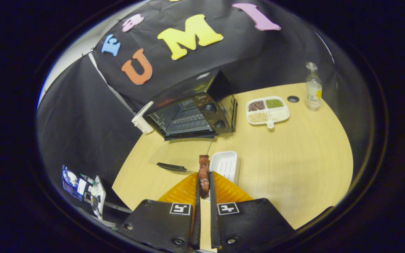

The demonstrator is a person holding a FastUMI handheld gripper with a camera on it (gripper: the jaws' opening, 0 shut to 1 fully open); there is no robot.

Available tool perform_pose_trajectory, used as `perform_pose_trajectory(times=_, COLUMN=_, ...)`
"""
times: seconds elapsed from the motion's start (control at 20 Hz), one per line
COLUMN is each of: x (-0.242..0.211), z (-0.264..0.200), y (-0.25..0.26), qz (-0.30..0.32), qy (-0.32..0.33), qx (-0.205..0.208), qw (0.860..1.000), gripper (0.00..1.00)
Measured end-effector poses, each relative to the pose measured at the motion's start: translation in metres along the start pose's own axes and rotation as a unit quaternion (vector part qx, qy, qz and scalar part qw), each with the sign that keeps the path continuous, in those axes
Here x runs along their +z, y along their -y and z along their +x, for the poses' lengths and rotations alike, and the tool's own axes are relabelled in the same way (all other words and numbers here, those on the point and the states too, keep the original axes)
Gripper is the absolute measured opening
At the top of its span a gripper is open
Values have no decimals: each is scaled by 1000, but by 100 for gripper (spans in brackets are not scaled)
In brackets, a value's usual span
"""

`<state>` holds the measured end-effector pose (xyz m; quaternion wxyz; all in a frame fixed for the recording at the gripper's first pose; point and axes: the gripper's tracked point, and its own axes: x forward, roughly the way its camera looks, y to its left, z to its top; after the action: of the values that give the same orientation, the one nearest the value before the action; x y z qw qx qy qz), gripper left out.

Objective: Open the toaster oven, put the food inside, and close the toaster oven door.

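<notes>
A black toaster oven [202,105] stands at the back of the wooden table [294,168], its glass door [179,154] folded down flat toward me, handle [171,167] at its near edge. The wire rack inside is bare. My gripper [204,181] is shut on a brown piece of food [204,174], which sticks out ahead of the orange fingers [185,191]. It hangs above the table, just short of the door's near corner. A white tray [225,165] lies just right of the food.
A white divided dish of beans and grains [268,109] sits right of the oven, with a small black disc [293,99] and a clear bottle [313,88] beyond it. A white box [142,121] leans at the oven's left side. Some gear [83,189] lies off the table's left edge.
</notes>
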<state>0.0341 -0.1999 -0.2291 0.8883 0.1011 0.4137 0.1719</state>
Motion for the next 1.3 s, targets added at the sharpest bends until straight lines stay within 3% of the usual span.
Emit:
perform_pose_trajectory(times=0.25, x=15, z=9, y=-65, qz=-69, qy=50, qx=-17, qw=996, gripper=13)
perform_pose_trajectory(times=0.6, x=17, z=75, y=-139, qz=-137, qy=109, qx=-34, qw=984, gripper=13)
perform_pose_trajectory(times=1.05, x=52, z=160, y=-145, qz=-51, qy=173, qx=-33, qw=983, gripper=13)
perform_pose_trajectory(times=1.3, x=91, z=193, y=-129, qz=66, qy=241, qx=-6, qw=968, gripper=13)
